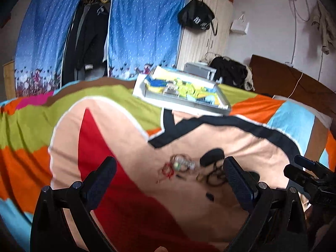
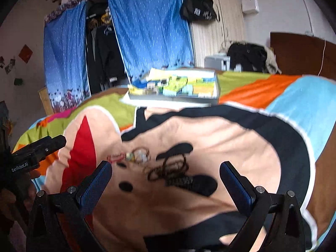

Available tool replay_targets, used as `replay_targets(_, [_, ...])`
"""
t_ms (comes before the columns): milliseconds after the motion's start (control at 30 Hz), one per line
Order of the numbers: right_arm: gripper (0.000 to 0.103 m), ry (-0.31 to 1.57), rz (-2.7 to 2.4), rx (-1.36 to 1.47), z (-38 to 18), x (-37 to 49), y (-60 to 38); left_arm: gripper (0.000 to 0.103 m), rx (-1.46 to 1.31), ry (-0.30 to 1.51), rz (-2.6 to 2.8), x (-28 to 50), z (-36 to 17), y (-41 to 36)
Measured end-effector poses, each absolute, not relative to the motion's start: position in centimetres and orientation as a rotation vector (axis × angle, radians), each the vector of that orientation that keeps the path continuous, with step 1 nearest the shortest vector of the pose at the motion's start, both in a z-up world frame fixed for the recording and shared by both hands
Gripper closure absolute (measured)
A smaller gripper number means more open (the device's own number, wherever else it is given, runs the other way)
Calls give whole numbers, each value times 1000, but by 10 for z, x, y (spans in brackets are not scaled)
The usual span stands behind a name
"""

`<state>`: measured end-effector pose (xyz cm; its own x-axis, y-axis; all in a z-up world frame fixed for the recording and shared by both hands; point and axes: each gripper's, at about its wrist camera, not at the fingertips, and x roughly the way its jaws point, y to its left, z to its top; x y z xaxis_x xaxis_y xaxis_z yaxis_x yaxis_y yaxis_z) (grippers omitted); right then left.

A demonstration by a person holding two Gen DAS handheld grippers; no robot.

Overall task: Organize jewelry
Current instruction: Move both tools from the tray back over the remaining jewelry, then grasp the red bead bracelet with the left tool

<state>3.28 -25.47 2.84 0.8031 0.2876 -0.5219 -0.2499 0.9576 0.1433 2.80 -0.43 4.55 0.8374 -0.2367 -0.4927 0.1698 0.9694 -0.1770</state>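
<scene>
Both the left gripper (image 1: 170, 178) and the right gripper (image 2: 166, 178) hover spread wide and empty above the bedspread (image 1: 241, 140), where the tangled jewelry (image 2: 166, 168) lies loose, well short of the tray (image 2: 174, 98), presumably its destination.

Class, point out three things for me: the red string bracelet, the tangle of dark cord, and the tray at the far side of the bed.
red string bracelet (image 1: 167, 171), left wrist view, on its loop.
dark cord (image 2: 168, 171), right wrist view, middle of the tangle.
tray (image 2: 174, 100), right wrist view, near wall.
</scene>
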Motion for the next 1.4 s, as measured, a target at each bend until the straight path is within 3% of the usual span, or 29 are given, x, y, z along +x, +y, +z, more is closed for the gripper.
replay_targets(500, [0, 667, 277, 121, -5, 36, -258, 4, -35, 658, -237, 32, 4, -23])
replay_targets(1400, [0, 733, 285, 106, -35, 72, -259, 4, -27, 765, -246, 88, -25, -21])
